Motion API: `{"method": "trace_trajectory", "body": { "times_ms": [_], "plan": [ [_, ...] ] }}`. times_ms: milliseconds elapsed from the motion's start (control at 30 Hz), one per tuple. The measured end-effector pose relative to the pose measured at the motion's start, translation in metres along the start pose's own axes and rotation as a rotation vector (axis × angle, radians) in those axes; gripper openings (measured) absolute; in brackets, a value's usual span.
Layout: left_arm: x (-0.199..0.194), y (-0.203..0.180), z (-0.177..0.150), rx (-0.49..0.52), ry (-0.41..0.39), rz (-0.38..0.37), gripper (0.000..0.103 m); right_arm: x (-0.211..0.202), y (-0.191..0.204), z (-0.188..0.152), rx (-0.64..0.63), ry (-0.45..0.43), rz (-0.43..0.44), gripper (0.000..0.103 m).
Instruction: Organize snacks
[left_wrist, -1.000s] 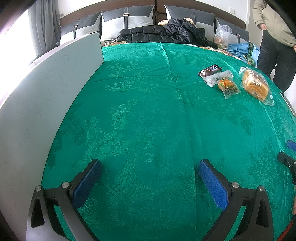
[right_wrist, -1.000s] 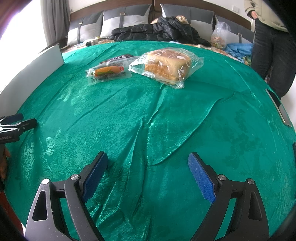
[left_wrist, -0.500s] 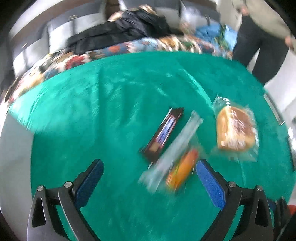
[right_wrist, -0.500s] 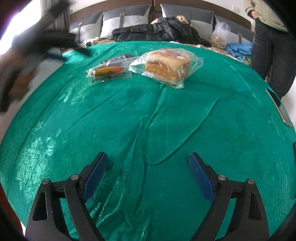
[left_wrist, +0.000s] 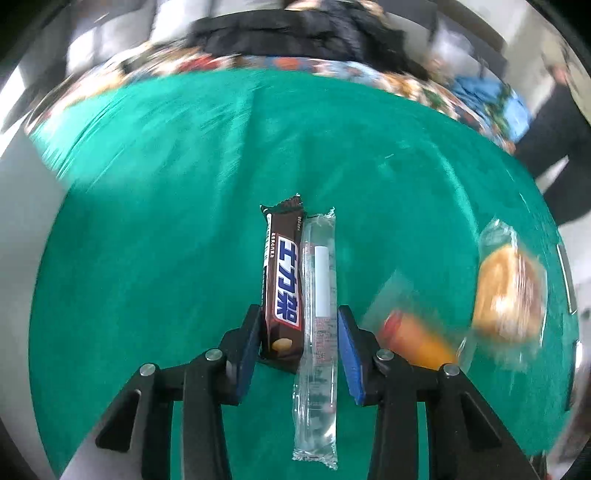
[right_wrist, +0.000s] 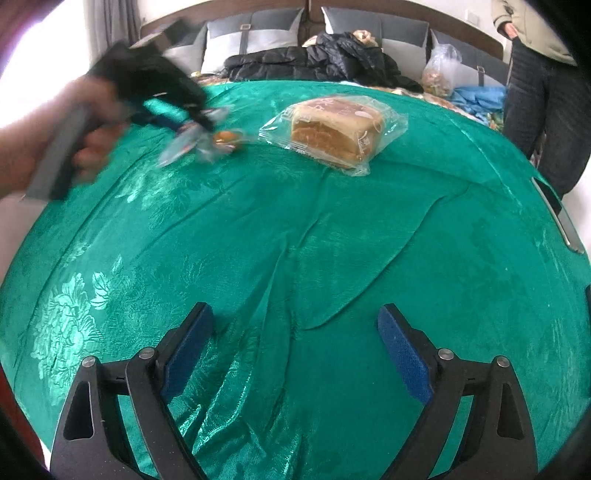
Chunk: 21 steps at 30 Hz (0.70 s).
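My left gripper (left_wrist: 299, 325) is closing its jaws, and the blue pads press a brown chocolate bar (left_wrist: 282, 280) and a long clear packet (left_wrist: 319, 314) side by side between them. Both stay sharp while the green cloth (left_wrist: 147, 258) blurs behind them. An orange snack in clear wrap (left_wrist: 417, 339) lies just to their right, and a bagged bread loaf (left_wrist: 506, 295) farther right. In the right wrist view, a hand (right_wrist: 85, 147) holds the left gripper (right_wrist: 192, 125) by the orange snack (right_wrist: 225, 138), left of the bread (right_wrist: 332, 127). My right gripper (right_wrist: 295, 325) hangs open over bare cloth.
A person (right_wrist: 535, 92) stands at the far right edge of the bed. A black jacket (right_wrist: 314, 59), pillows and a plastic bag (right_wrist: 439, 74) lie along the headboard. A white board (left_wrist: 22, 258) borders the cloth on the left.
My left gripper swept from the bare cloth over to the snacks, and its jaws went from wide apart to closed around the chocolate bar and clear packet. The right gripper stayed still.
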<state>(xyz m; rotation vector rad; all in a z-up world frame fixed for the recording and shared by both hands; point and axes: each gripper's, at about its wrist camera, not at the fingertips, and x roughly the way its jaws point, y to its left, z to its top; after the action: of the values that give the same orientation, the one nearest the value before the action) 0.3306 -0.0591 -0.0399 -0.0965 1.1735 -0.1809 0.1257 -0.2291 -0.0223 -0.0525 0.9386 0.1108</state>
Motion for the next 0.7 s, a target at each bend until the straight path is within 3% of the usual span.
{"method": "trace_trajectory", "body": {
  "times_ms": [133, 200, 233, 300, 400, 633, 700],
  "plan": [
    [-0.040, 0.037, -0.080, -0.017, 0.003, 0.007, 0.048, 0.001, 0.001, 0.000, 0.001, 0.000, -0.001, 0.093],
    [-0.054, 0.046, -0.114, -0.001, 0.013, -0.020, 0.078, 0.001, 0.001, 0.000, 0.001, 0.000, 0.000, 0.093],
    [-0.064, 0.051, -0.133, 0.004, 0.012, -0.037, 0.083, 0.001, 0.000, 0.000, 0.000, 0.000, 0.000, 0.093],
    [-0.080, 0.056, -0.162, 0.021, -0.018, -0.032, 0.085, 0.001, 0.000, 0.000, 0.001, 0.000, 0.000, 0.093],
    [-0.084, 0.056, -0.178, 0.049, -0.036, -0.030, 0.085, 0.001, 0.000, 0.001, 0.000, 0.000, 0.000, 0.093],
    [-0.076, 0.021, -0.168, 0.090, -0.095, -0.015, 0.084, 0.000, -0.002, 0.000, 0.012, -0.003, -0.011, 0.093],
    [-0.075, 0.009, -0.174, 0.110, -0.079, -0.102, 0.081, 0.000, -0.003, -0.001, 0.019, -0.004, -0.016, 0.093]
  ]
}}
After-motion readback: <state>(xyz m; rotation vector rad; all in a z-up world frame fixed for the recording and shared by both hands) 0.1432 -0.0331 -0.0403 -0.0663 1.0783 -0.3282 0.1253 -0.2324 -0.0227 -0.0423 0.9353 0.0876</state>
